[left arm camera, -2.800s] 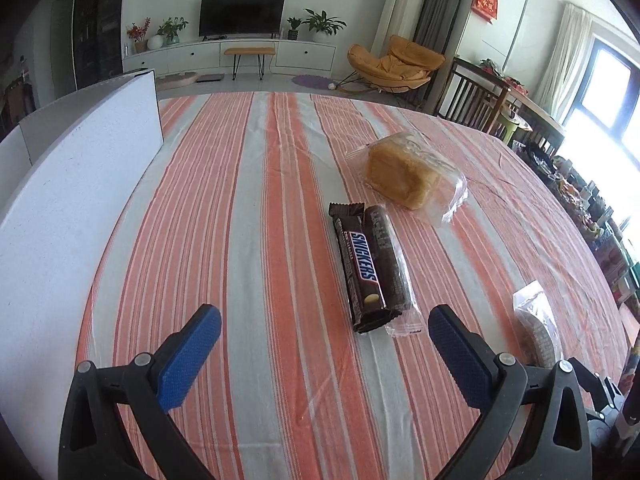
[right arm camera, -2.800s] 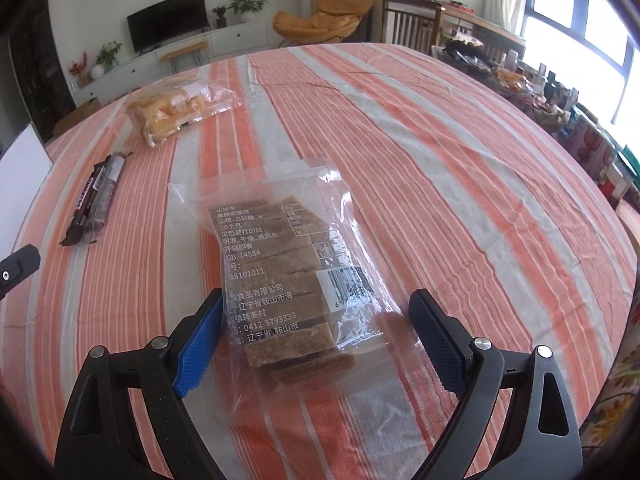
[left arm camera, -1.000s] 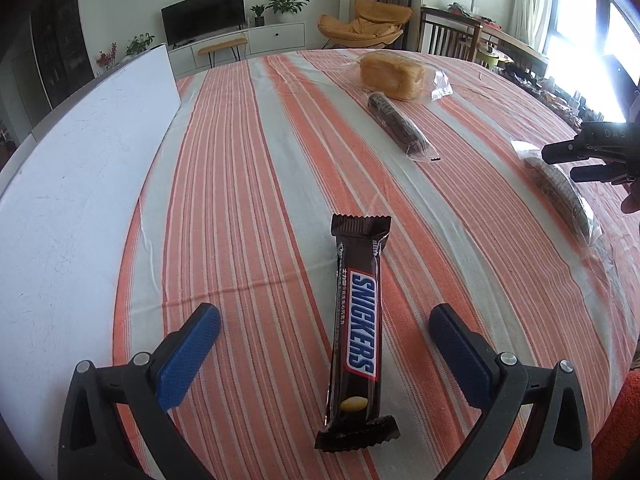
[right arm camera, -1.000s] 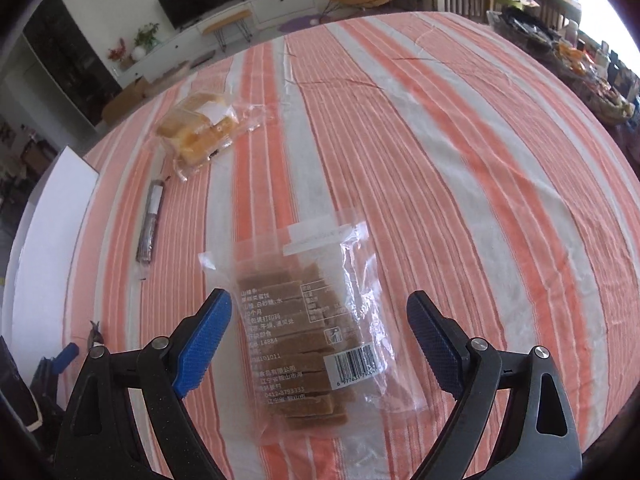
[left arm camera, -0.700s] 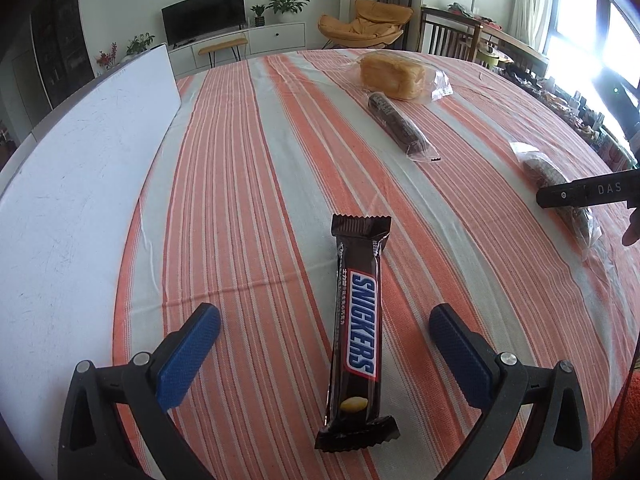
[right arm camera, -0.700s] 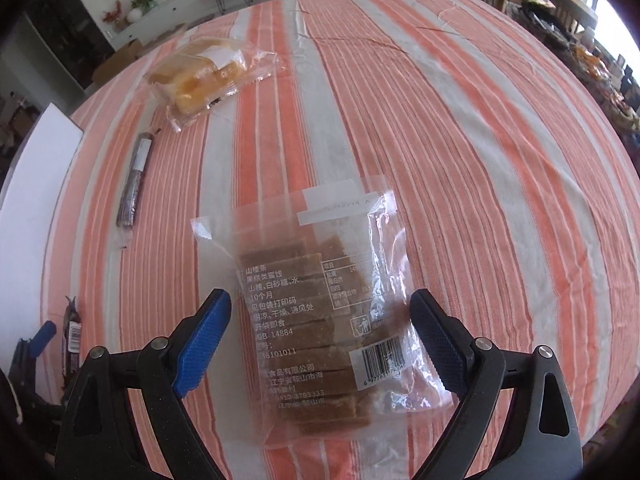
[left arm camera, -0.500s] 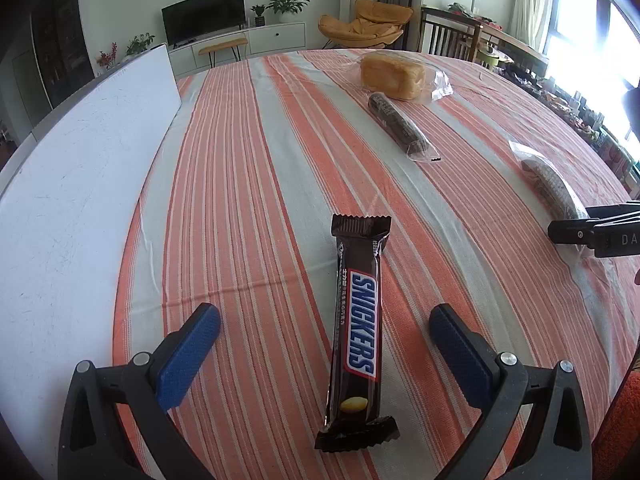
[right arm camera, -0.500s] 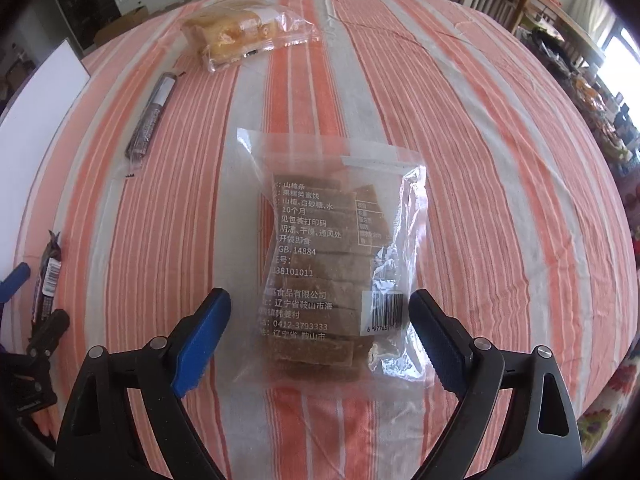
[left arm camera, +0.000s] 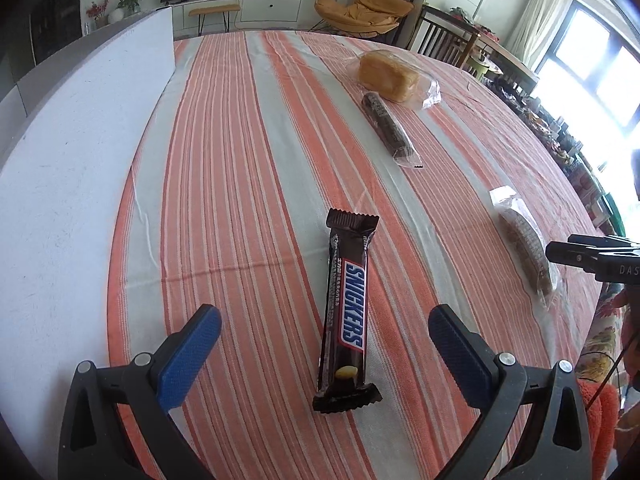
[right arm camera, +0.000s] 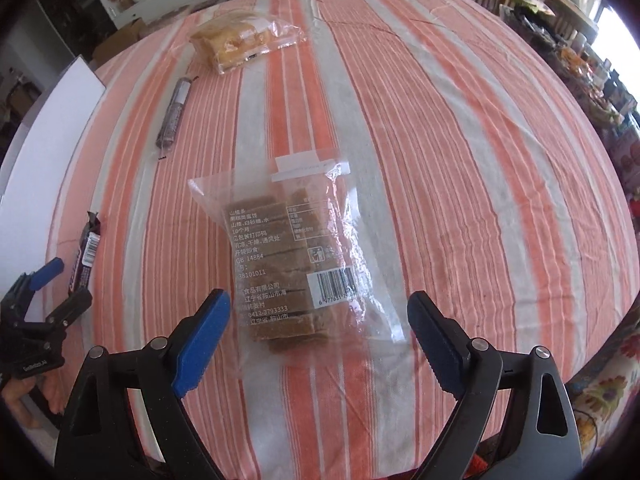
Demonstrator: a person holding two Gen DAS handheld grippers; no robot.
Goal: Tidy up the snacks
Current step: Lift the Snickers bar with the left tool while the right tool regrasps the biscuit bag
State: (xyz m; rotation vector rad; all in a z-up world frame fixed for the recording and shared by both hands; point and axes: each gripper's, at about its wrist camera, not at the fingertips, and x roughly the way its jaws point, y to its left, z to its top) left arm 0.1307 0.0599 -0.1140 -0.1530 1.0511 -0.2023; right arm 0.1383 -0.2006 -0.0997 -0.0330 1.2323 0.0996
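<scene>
Both grippers are wide open and holding nothing right now. The left gripper [left arm camera: 324, 332] sits low over the Snickers bar [left arm camera: 346, 312], which lies lengthwise between its blue pads on the striped tablecloth [left arm camera: 248, 168]. The right gripper [right arm camera: 318, 332] is lined up on the clear bag of brown slices [right arm camera: 290, 264], off to the right of the Snickers.

What I'd worry about: that bag is loose, slippery film, so if the jaws close on plastic alone the slices could sag or slide out of the pinch. The Snickers is narrow and lies along the gap, so a squeeze could crush or skate it sideways.

Beyond the Snickers there's a dark wrapped roll [left arm camera: 390, 128] and a bagged bread loaf [left arm camera: 388, 76] just behind it — nothing blocks either grab. A white board [left arm camera: 72, 152] stands left of the Snickers
</scene>
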